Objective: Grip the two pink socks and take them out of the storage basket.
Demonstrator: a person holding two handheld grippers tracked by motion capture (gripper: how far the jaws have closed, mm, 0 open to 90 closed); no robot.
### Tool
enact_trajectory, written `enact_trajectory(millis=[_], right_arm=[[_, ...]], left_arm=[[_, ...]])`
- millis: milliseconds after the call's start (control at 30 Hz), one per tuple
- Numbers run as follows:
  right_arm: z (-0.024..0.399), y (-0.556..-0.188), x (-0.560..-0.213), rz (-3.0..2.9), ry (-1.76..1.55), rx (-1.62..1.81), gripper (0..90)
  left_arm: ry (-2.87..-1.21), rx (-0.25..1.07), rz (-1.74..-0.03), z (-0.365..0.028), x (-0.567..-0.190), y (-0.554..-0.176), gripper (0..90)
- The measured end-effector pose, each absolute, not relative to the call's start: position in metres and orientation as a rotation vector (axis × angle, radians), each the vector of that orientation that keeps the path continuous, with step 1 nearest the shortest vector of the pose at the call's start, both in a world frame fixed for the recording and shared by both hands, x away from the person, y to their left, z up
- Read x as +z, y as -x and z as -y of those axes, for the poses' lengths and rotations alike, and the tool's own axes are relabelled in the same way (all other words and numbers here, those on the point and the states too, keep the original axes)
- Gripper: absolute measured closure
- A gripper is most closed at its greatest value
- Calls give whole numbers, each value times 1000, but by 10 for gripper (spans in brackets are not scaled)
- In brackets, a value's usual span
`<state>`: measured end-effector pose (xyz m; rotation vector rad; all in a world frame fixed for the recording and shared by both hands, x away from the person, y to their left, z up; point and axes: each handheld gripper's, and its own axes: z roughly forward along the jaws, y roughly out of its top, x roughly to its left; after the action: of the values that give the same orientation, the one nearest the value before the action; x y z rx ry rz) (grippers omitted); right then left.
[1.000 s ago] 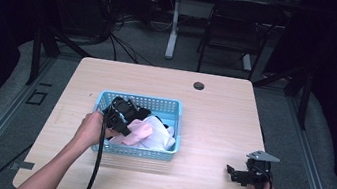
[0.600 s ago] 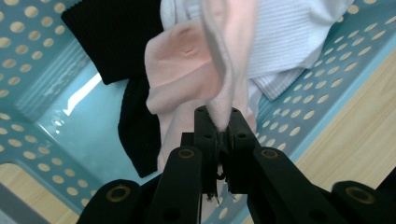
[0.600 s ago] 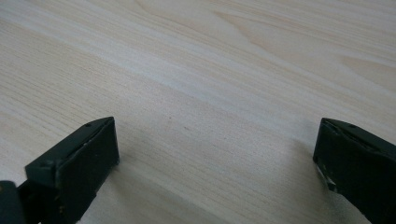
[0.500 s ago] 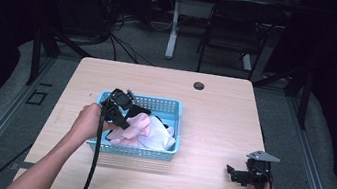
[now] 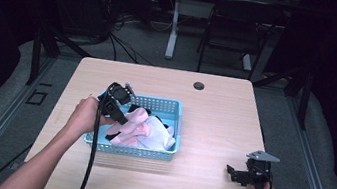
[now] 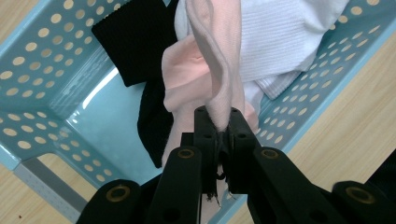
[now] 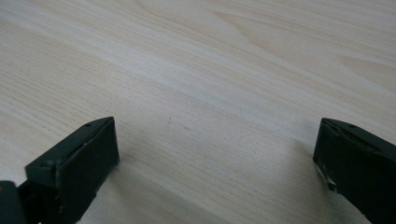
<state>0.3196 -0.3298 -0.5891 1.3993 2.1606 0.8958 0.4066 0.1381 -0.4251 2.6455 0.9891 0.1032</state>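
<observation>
We see the left gripper (image 6: pixel 218 122) with jaws clamped on a pink sock (image 6: pixel 219 70), over the left end of the blue basket (image 5: pixel 168 147). Near the table's (image 5: pixel 215 106) right front corner, the right gripper (image 5: pixel 234 174) has its jaws wide apart, with nothing between them.

Left claw (image 6: pixel 218 122): both black jaws pinched tight on a fold of a pale pink soft-fabric sock (image 6: pixel 219 70), which rises taut from the jaws toward the far side. Below it, a light blue perforated plastic basket (image 6: pixel 42 74) holds a black knit sock (image 6: pixel 135 46) at far left and a white ribbed fabric piece (image 6: pixel 285 37) at far right. Light wood worktop (image 6: pixel 345 126) visible right of the basket wall.
</observation>
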Motion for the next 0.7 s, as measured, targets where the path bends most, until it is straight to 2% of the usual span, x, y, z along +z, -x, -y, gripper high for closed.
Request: enact_trajectory(millis=[700], right_arm=[[330, -320, -589, -2160, -1400, 896, 0]], left_arm=[[-2638, 176, -989, -149, -389, -409, 854]])
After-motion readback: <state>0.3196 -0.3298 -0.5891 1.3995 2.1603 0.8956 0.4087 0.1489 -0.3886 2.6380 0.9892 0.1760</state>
